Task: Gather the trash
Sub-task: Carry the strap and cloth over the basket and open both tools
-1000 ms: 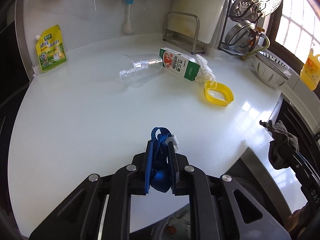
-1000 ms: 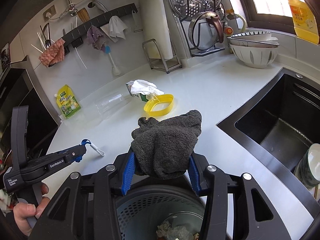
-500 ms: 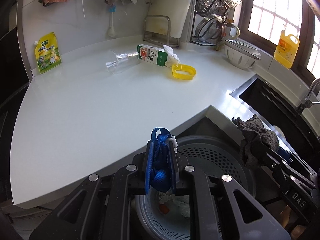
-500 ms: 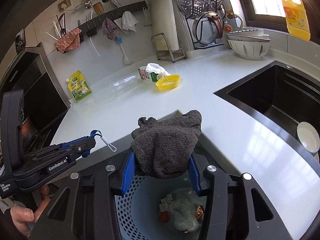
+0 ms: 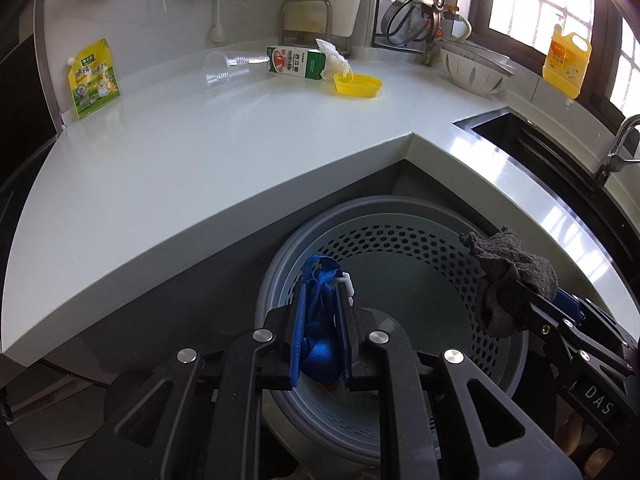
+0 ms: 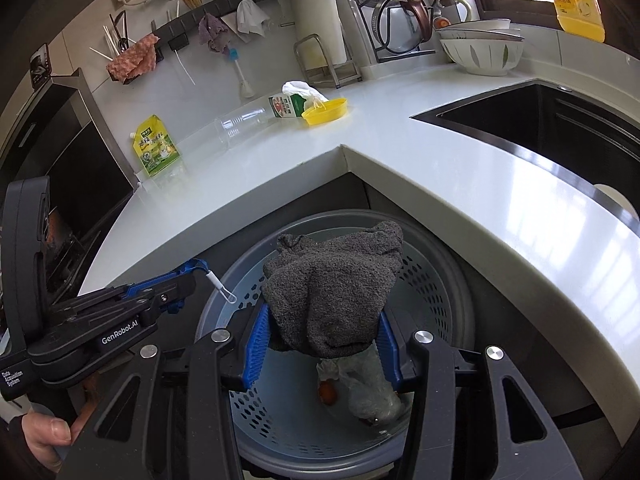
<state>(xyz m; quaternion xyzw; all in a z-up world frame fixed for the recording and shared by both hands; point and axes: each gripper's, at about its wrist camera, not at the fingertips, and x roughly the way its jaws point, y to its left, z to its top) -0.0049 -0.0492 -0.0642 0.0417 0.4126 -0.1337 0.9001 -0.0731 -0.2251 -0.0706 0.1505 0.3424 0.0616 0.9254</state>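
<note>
My left gripper (image 5: pixel 323 292) is shut on a bunched blue strap (image 5: pixel 319 320) with a white plastic clip, held over the near rim of a grey perforated trash bin (image 5: pixel 400 224). My right gripper (image 6: pixel 326 320) is shut on a dark grey cloth (image 6: pixel 336 292), which hangs above the bin's (image 6: pixel 440 280) opening. Crumpled plastic and a small orange item (image 6: pixel 327 392) lie at the bin's bottom. In the left wrist view the right gripper (image 5: pixel 504 300) with the cloth (image 5: pixel 516 268) sits over the bin's right rim. The left gripper (image 6: pixel 200 276) shows at the bin's left rim in the right wrist view.
On the white counter (image 5: pixel 200 152) lie a clear plastic cup (image 5: pixel 224 70), a milk carton (image 5: pixel 296 62) with a crumpled tissue, a yellow lid (image 5: pixel 358 85) and a yellow-green pouch (image 5: pixel 93 78). A black sink (image 6: pixel 540 128) is at right, a dish rack and bowls (image 6: pixel 480 50) behind.
Both grippers have drawn back from the counter and sunk over the trash bin, which now fills the lower view. The strap and the cloth remain gripped.
</note>
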